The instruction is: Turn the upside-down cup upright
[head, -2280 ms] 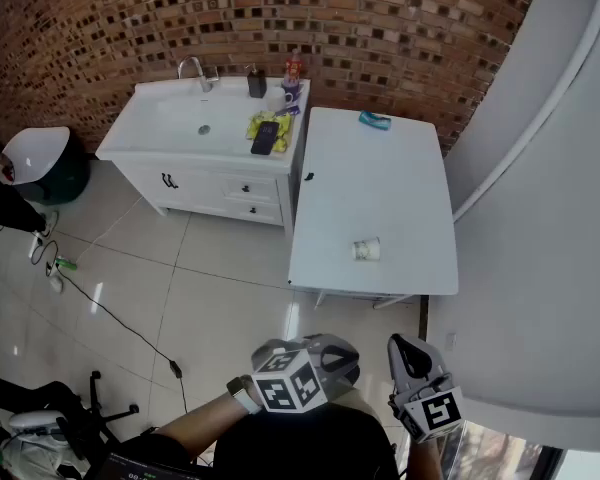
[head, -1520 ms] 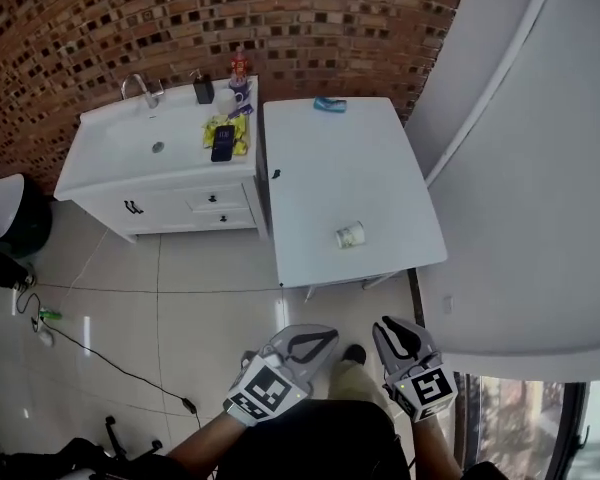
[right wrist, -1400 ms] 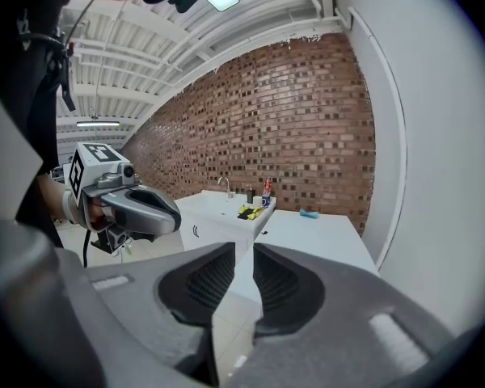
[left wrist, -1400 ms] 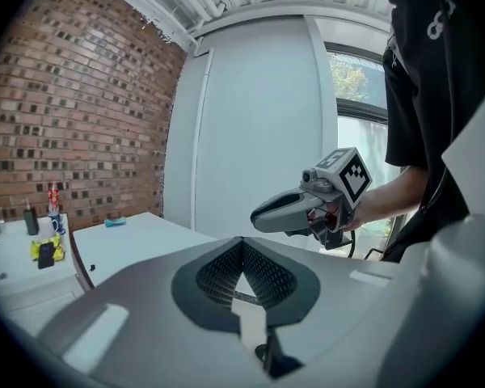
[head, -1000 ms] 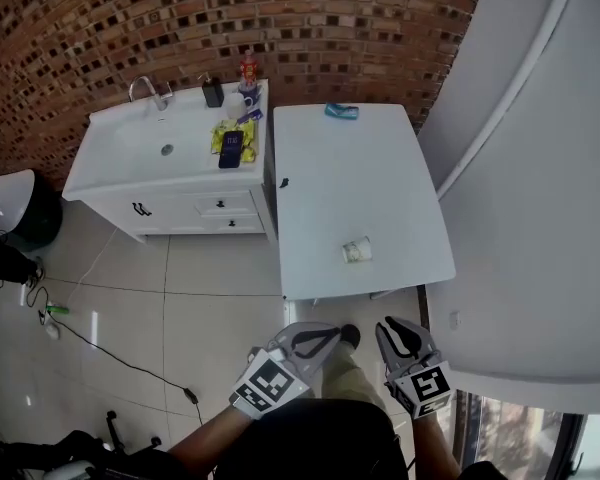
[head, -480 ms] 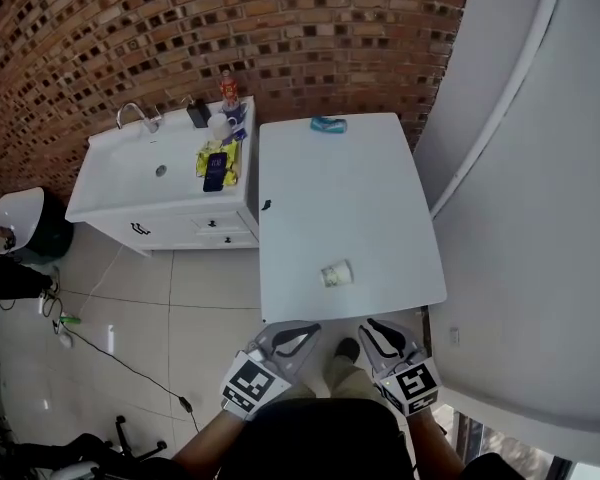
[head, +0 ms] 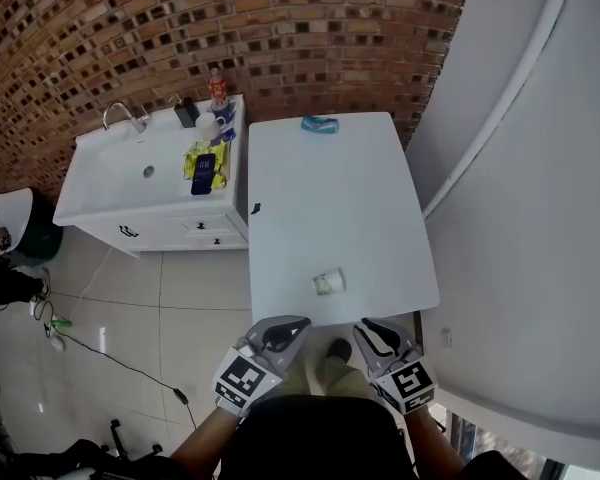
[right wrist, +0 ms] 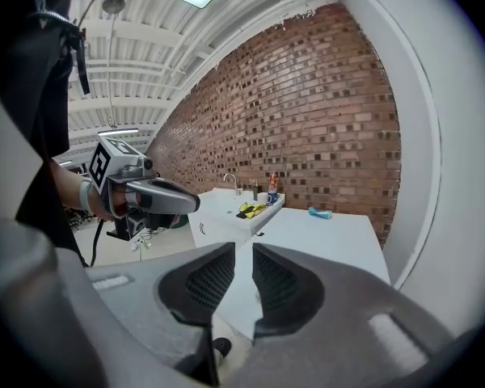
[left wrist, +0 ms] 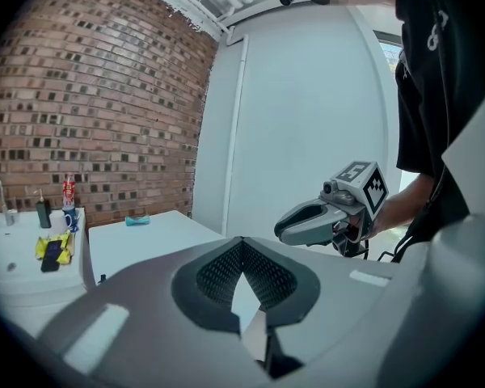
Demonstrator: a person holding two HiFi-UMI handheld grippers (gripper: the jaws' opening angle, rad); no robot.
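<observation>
A small white paper cup (head: 328,283) rests on the white table (head: 330,198) close to its near edge; it is too small to tell how it stands. Both grippers hover just short of that edge, apart from the cup. My left gripper (head: 298,323) is below and left of the cup, its jaws meeting at the tips (left wrist: 242,241) with nothing in them. My right gripper (head: 366,326) is below and right of the cup, with a narrow empty slit between its jaws (right wrist: 243,249). In both gripper views the cup is hidden behind the jaws.
A white sink cabinet (head: 140,173) stands against the table's left side, with a faucet, bottles and a phone on it. A teal object (head: 320,124) lies at the table's far edge. A brick wall runs behind and a white curved wall (head: 520,218) to the right. A cable crosses the tiled floor.
The table and cup have come nearer in the head view. Both grippers have moved forward up to the table's near edge. The cup has kept its place on the table.
</observation>
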